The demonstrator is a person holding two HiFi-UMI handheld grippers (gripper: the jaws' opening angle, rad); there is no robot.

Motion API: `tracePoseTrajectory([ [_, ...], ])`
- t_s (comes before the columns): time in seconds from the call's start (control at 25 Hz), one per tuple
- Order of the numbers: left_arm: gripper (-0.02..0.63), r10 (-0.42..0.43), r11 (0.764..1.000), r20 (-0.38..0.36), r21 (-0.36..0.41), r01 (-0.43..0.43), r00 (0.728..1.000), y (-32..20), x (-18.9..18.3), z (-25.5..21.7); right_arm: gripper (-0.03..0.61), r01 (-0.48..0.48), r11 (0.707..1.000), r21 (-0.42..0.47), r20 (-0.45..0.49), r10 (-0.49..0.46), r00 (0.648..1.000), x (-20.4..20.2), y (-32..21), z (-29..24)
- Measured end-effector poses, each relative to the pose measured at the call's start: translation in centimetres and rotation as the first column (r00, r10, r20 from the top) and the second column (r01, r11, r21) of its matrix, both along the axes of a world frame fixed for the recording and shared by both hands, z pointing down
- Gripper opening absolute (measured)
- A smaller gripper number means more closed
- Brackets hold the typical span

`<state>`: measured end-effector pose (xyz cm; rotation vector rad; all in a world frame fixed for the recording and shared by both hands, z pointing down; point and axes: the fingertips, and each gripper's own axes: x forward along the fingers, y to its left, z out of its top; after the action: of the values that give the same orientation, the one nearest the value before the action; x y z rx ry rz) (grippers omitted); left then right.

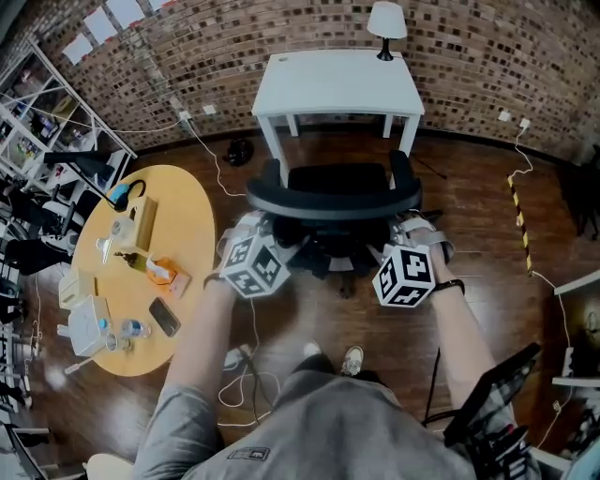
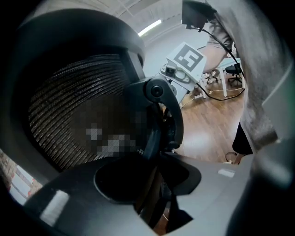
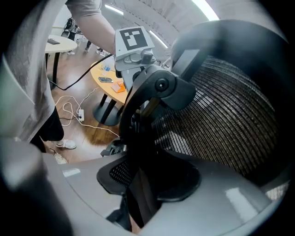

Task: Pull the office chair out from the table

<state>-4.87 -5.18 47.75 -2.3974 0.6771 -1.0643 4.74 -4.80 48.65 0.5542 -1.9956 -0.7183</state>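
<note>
The black office chair (image 1: 333, 192) stands with its mesh back toward me, a little in front of the white table (image 1: 337, 84). My left gripper (image 1: 251, 227) holds the left side of the chair's back frame, and my right gripper (image 1: 410, 230) holds the right side. In the left gripper view the left gripper (image 2: 154, 177) has its jaws closed round a dark upright of the chair (image 2: 69, 110). In the right gripper view the right gripper (image 3: 143, 182) clamps the matching upright beside the mesh of the chair (image 3: 230, 115). The seat is mostly hidden behind the backrest.
A round yellow table (image 1: 178, 216) with several small items stands at the left. A lamp (image 1: 386, 23) sits on the white table. Cables (image 1: 234, 375) lie on the wood floor by my feet. Shelving (image 1: 37, 141) lines the left wall; a brick wall is behind.
</note>
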Motion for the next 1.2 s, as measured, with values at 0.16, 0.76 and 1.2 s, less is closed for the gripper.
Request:
tracePoseTrajectory([
  [0.16,0.156,0.009,1.0,-0.005,0.008,-0.008,1.0,1.6,0.1,0.0,0.155,-0.007,1.0,-0.016,-0.005,0.006,1.0,0.2,1.6,0.0],
  [0.76,0.156,0.082,0.997,-0.029,0.017,-0.081,0.996,6.3,-2.3,0.0,0.152,-0.088,0.996,-0.028,-0.011,0.088,0.996,-2.4,6.9,0.1],
  [1.2,0.156,0.086,0.996,-0.033,0.031,-0.085,0.996,9.9,-2.1,0.0,0.152,-0.076,0.997,-0.021,-0.008,0.076,0.997,-2.1,10.5,0.2],
])
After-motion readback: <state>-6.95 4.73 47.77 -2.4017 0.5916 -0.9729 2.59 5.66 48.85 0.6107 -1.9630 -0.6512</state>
